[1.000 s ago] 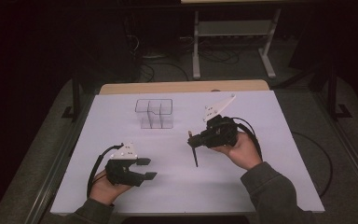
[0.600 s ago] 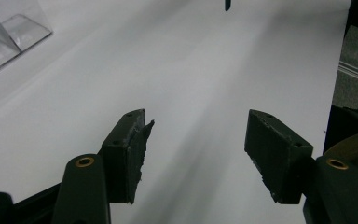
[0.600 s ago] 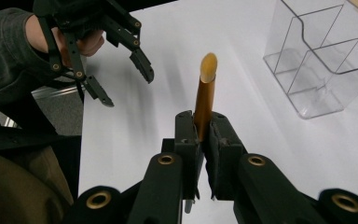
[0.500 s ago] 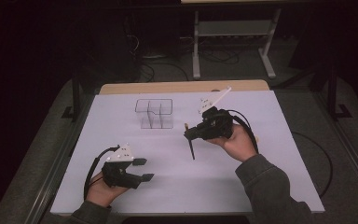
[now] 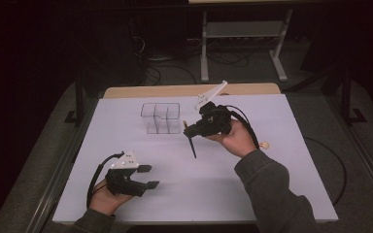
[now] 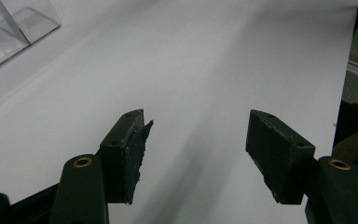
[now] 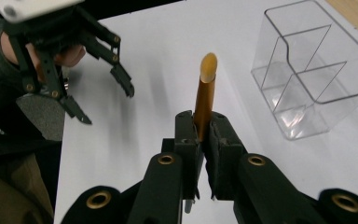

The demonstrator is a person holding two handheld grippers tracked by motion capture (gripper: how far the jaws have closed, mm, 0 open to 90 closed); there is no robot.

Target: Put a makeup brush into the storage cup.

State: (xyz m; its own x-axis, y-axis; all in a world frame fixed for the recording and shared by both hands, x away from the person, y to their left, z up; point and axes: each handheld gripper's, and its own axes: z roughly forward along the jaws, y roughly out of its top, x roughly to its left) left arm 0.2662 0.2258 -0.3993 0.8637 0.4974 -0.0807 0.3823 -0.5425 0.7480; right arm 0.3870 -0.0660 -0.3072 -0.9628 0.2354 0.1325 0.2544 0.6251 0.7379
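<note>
My right gripper (image 5: 190, 131) is shut on a slim stick (image 7: 204, 95) with a golden-brown handle. The rounded tan end points up past the jaws, and the dark end (image 5: 192, 147) hangs below them, over the white table. A clear plastic organizer (image 5: 161, 118) with several compartments stands just left of that gripper; it also appears in the right gripper view (image 7: 307, 79). My left gripper (image 5: 149, 176) rests at the near left, open; its jaws have just been opening, with nothing between its fingers (image 6: 126, 149).
White sheet (image 5: 272, 184) covers the table, with a wooden strip (image 5: 189, 91) along its far edge. A small beige round thing (image 5: 264, 144) lies by the right wrist. Beyond the table are a dark floor, cables and a metal stand (image 5: 243, 29).
My right hand has carried the stick away from the person and slightly left, closer to the clear organizer, rising a little. The left hand has stayed where it was.
</note>
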